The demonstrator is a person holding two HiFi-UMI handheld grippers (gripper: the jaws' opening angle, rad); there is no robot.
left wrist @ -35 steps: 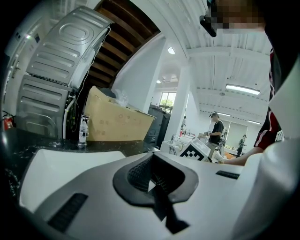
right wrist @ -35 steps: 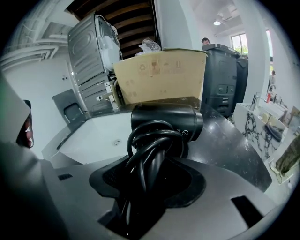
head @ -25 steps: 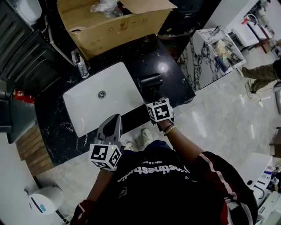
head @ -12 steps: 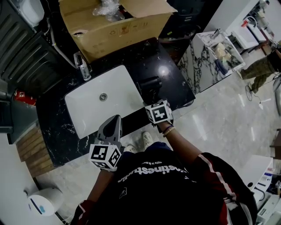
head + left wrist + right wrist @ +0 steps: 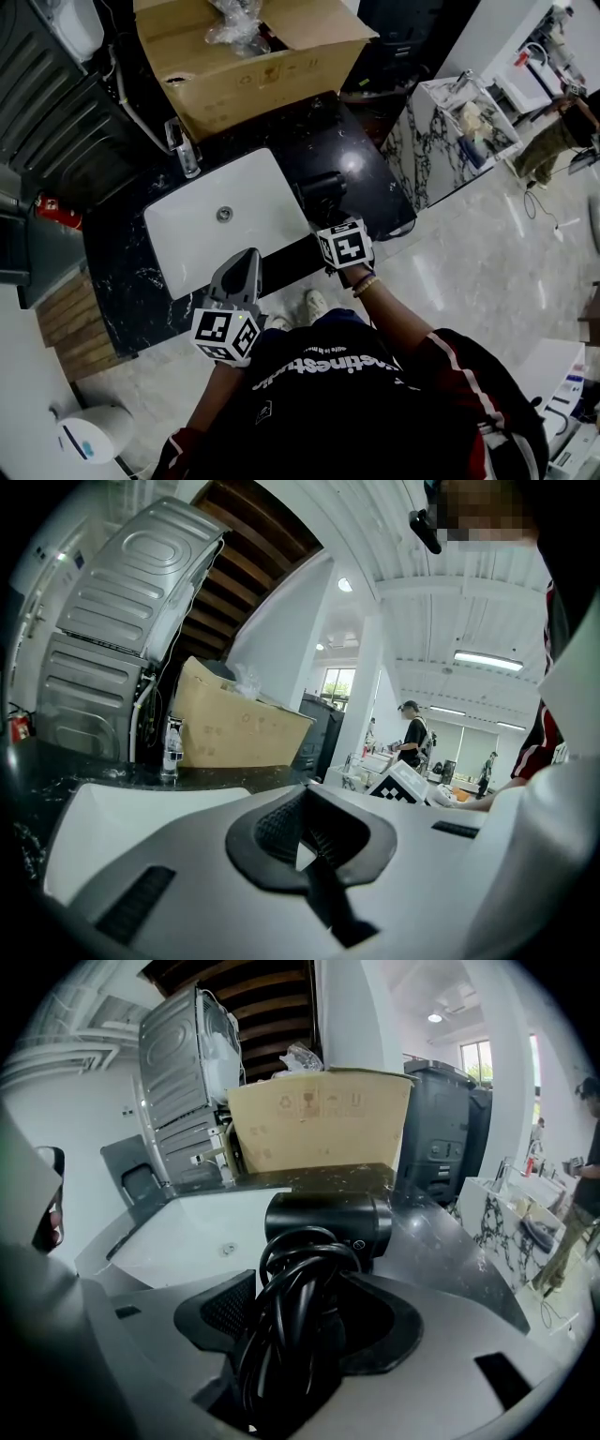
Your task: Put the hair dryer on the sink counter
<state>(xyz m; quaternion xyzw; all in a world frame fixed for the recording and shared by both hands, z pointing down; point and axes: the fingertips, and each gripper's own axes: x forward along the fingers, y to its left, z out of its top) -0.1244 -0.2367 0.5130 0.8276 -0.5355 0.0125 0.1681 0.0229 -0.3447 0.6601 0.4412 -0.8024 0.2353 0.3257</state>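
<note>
The black hair dryer (image 5: 323,185) (image 5: 323,1218) lies on the black stone sink counter (image 5: 370,178), just right of the white basin (image 5: 225,220). Its handle, wound with black cord (image 5: 291,1335), sits between the jaws of my right gripper (image 5: 330,214) (image 5: 305,1312). Those jaws stand wide, with room at the left pad, so the gripper is open around the handle. My left gripper (image 5: 246,262) (image 5: 309,841) hovers over the counter's front edge by the basin, shut and empty.
A large open cardboard box (image 5: 253,66) stands at the back of the counter behind the chrome faucet (image 5: 186,150). To the right is a marble-patterned stand (image 5: 450,122). Grey floor lies in front, with a white bin (image 5: 84,436) at the lower left.
The right gripper's marker cube has drawn slightly back towards the counter's front edge. The hair dryer stays on the counter and the left gripper holds its place.
</note>
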